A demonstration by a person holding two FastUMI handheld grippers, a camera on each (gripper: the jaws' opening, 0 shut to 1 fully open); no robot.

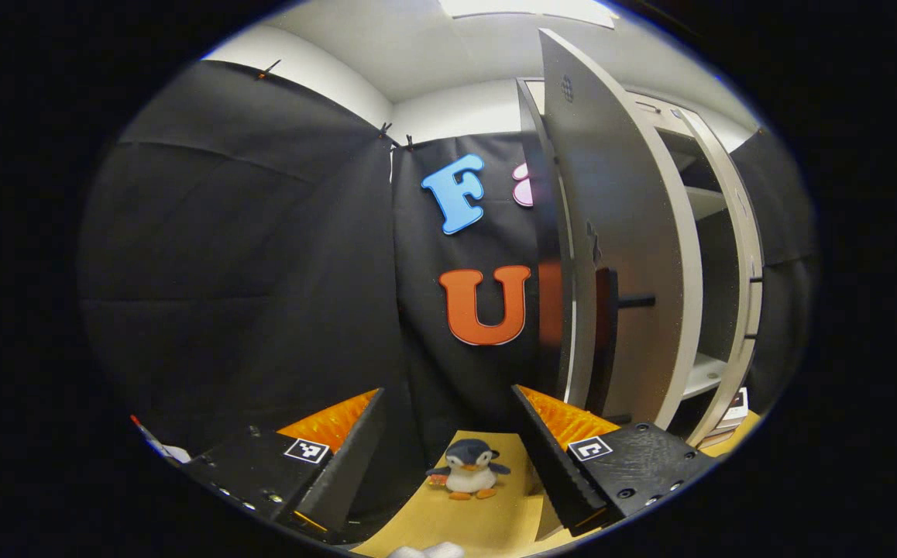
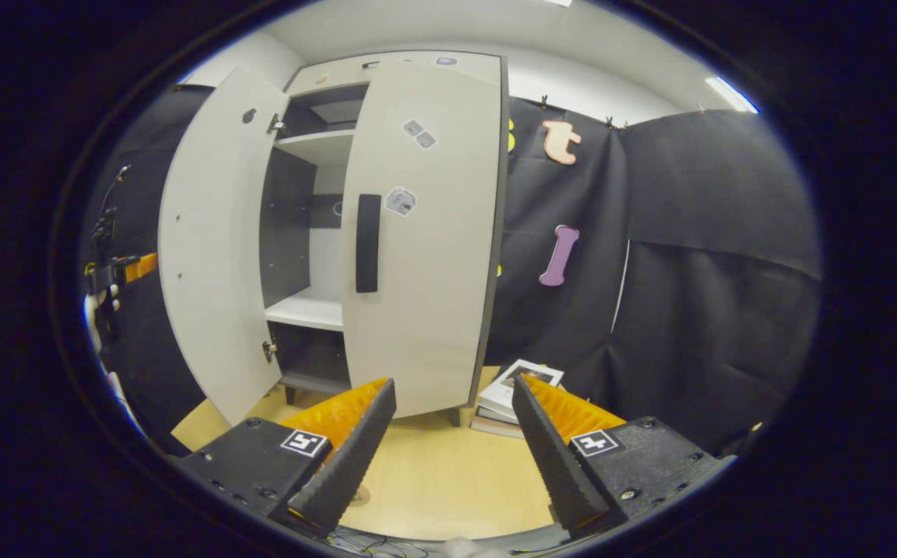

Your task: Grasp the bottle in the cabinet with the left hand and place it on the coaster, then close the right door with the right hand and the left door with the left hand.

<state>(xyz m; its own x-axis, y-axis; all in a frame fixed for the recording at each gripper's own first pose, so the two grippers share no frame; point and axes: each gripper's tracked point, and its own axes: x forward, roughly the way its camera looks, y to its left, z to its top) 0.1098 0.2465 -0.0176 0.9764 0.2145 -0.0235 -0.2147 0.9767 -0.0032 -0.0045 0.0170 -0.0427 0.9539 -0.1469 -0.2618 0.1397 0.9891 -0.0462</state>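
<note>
The tall pale cabinet (image 2: pixel 398 66) stands on the wooden table. Its left door (image 2: pixel 208 248) is swung wide open, showing bare shelves (image 2: pixel 309 310) inside. The right door (image 2: pixel 425 248), with a black vertical handle (image 2: pixel 368 242), lies across the cabinet's right half, shut or nearly so. My right gripper (image 2: pixel 454 380) is open in front of that door, apart from it, holding nothing. My left gripper (image 1: pixel 448 391) is open and holding nothing, to the left of the open left door (image 1: pixel 619 256), whose black handle (image 1: pixel 607 333) faces it. The left gripper and its hand (image 2: pixel 111 271) also appear beyond that door.
A small penguin plush (image 1: pixel 468 469) sits on the wooden table (image 1: pixel 487 527) between my left fingers' line of sight. A stack of books (image 2: pixel 514 391) lies by the cabinet's right foot. Black cloth walls close in the back and both sides.
</note>
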